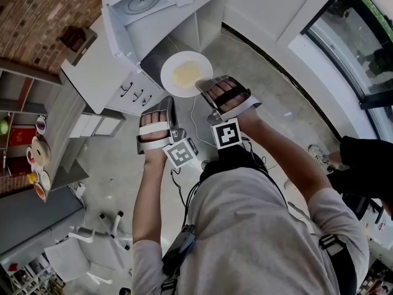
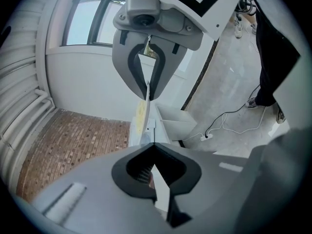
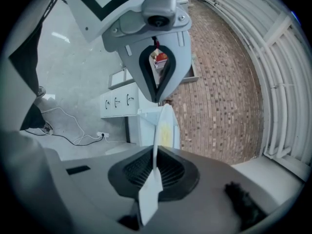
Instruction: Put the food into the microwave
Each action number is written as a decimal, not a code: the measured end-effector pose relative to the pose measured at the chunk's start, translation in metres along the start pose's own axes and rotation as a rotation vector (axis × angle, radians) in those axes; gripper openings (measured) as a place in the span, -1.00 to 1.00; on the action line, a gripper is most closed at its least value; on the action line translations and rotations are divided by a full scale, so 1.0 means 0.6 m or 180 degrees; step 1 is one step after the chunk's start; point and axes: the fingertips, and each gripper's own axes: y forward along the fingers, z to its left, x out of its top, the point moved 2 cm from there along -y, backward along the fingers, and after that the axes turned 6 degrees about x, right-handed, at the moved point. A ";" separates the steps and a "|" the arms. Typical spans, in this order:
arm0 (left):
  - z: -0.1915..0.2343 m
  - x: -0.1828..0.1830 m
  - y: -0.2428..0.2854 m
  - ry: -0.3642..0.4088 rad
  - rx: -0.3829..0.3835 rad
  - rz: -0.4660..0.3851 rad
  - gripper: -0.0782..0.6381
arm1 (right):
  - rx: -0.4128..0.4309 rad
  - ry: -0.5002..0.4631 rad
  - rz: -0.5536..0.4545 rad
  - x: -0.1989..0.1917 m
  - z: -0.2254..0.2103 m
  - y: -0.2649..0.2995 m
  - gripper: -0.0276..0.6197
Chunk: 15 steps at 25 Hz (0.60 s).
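A white plate (image 1: 175, 61) with pale yellow food (image 1: 186, 74) on it is held up in front of me, above the floor. My right gripper (image 1: 206, 91) is shut on the plate's near right rim. My left gripper (image 1: 170, 105) is shut on its near left rim. Both gripper views show the plate edge-on between the jaws: the plate (image 2: 142, 118) in the left gripper (image 2: 151, 121), and the plate (image 3: 165, 126) in the right gripper (image 3: 156, 125). Beyond the plate the white microwave (image 1: 147, 5) stands open, its turntable showing and its door (image 1: 118, 39) swung out to the left.
The microwave sits on a white cabinet (image 1: 98, 72) with drawers (image 1: 136, 94). A cable and power strip (image 2: 207, 136) lie on the grey floor. A shelf with cups (image 1: 37, 165) is at left, a white chair (image 1: 80, 251) at lower left, a person in dark clothes (image 1: 368, 165) at right.
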 end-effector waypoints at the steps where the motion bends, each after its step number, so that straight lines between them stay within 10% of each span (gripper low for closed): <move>1: 0.003 0.003 0.010 -0.0002 -0.0005 0.0003 -0.76 | -0.0002 0.0000 -0.0016 -0.007 -0.004 0.009 -0.84; 15: 0.033 0.051 0.182 0.0047 -0.0061 0.0251 -0.76 | -0.0015 -0.0093 -0.0264 -0.132 -0.056 0.140 -0.84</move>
